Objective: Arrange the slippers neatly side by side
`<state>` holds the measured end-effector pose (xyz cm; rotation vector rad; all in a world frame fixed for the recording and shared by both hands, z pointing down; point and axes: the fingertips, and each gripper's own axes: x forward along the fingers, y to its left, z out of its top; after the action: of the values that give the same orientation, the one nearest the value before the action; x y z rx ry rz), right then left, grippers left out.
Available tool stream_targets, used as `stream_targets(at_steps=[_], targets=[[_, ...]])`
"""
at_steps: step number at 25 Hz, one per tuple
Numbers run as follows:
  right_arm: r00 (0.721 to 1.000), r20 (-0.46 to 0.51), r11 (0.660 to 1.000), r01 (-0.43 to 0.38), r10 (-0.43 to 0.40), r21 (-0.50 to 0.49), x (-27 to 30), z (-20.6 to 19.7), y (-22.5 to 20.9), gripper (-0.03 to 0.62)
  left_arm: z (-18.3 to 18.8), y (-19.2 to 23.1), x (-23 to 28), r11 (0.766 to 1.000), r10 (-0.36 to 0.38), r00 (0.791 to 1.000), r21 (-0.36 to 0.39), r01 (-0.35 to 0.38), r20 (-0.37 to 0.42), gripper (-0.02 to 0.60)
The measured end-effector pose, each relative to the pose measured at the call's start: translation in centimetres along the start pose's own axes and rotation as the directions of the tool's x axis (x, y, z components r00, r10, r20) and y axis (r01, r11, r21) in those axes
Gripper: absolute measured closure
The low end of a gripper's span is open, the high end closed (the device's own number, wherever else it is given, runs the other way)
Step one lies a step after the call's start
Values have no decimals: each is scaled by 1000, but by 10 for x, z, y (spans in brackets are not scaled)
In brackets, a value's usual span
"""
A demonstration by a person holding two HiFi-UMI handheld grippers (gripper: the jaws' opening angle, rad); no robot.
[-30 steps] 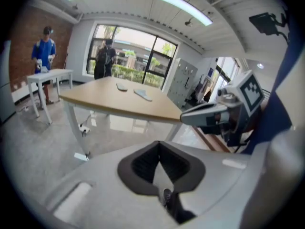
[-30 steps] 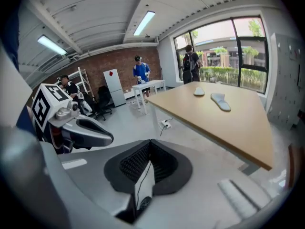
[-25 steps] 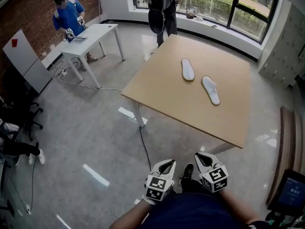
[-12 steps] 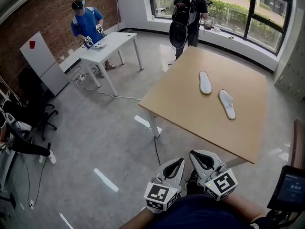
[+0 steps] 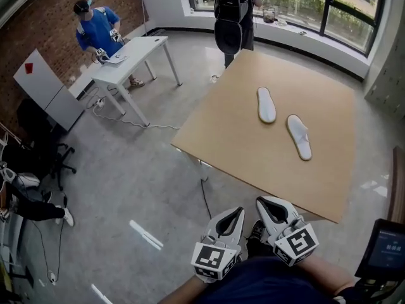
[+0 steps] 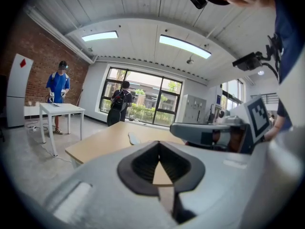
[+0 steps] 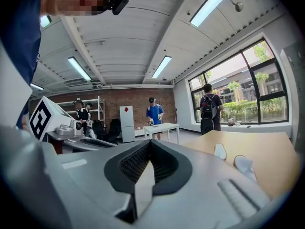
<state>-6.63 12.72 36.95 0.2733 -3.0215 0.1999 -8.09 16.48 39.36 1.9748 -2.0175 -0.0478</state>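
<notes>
Claws shut and empty, both: the left claw and right claw sit close together at 6 o'clock in the head view, short of the table's near edge. Up at 1 o'clock on the tan top lie two white slippers, apart from each other. The far slipper points roughly to 12, while the near slipper lies at its 4 o'clock, slanted toward 11.
</notes>
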Motion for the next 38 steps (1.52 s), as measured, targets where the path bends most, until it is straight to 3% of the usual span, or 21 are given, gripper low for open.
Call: stream_targets(at_steps=[6, 15, 21, 26, 38], targets=[[998, 31, 998, 59, -60, 28, 12, 10, -72, 588, 19, 1, 65, 999, -22, 1000, 29, 22, -21, 578], [996, 60, 996, 64, -68, 57, 23, 33, -163, 588, 40, -8, 158, 998, -29, 999, 62, 31, -34, 578], [988, 78, 988, 131, -137, 81, 22, 29, -188, 588, 49, -5, 173, 996, -36, 998, 74, 40, -58, 578], [976, 64, 975, 204, -209, 86, 26, 23, -210, 588, 35, 1, 197, 991, -118, 988, 59, 124, -95, 578], [913, 16, 907, 403, -408, 123, 62, 20, -271, 588, 61, 38, 269, 954, -267, 955, 107, 281, -126, 578]])
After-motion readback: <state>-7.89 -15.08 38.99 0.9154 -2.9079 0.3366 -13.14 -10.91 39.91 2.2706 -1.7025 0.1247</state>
